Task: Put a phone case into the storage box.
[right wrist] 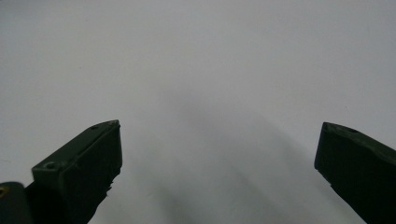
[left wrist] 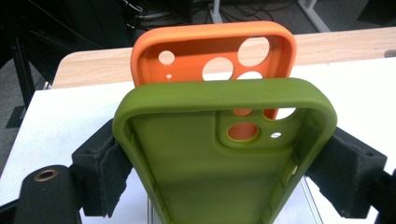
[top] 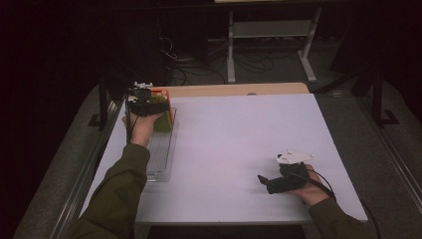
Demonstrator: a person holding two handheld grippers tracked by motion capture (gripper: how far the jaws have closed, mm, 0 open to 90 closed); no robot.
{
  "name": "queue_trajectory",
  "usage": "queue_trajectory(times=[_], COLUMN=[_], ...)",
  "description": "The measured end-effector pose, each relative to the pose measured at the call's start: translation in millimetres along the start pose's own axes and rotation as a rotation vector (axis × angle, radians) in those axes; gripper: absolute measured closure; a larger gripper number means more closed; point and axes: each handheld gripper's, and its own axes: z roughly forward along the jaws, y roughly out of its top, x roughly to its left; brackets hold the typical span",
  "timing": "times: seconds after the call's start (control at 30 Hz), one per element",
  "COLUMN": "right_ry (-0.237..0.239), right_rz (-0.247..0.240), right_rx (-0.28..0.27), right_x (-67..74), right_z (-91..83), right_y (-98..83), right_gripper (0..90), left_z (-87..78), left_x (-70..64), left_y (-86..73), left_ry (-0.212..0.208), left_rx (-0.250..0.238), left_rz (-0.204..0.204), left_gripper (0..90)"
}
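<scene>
Gripping a green phone case (left wrist: 205, 163) by its two long edges, the left gripper (top: 144, 105) holds it over a clear rack (top: 160, 154) at the table's (top: 239, 144) left edge, just before an orange phone case (left wrist: 205, 56). The right gripper (top: 271, 182) rests on the table, jaws wide apart.

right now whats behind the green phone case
An orange phone case stands right behind the green phone case, its camera holes showing. Its lower part is hidden by the green one, so what it rests in cannot be seen.
</scene>
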Motion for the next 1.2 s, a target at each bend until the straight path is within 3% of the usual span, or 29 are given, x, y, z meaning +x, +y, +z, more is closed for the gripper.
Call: queue_trajectory(times=[0.37, 0.77, 1.0, 1.2], right_ry=[0.002, 0.004, 0.005, 0.007], right_rz=[-0.001, -0.001, -0.003, -0.001], right_rx=[0.001, 0.004, 0.004, 0.003], right_x=[0.3, 1.5, 1.0, 0.9], right_z=[-0.6, -0.3, -0.4, -0.4], right_y=[0.0, 0.0, 0.0, 0.1], right_gripper=[0.4, 0.4, 0.4, 0.4], left_z=[7.9, 7.0, -0.9, -12.3], left_x=[-3.4, -1.6, 1.9, 6.0], left_y=[-0.1, 0.4, 0.9, 0.3], left_ry=[0.030, -0.010, -0.040, -0.103], left_rx=[-0.036, -0.077, -0.056, -0.035], left_rz=[0.031, 0.006, 0.045, 0.077], left_gripper=[13.1, 2.5, 1.5, 1.5])
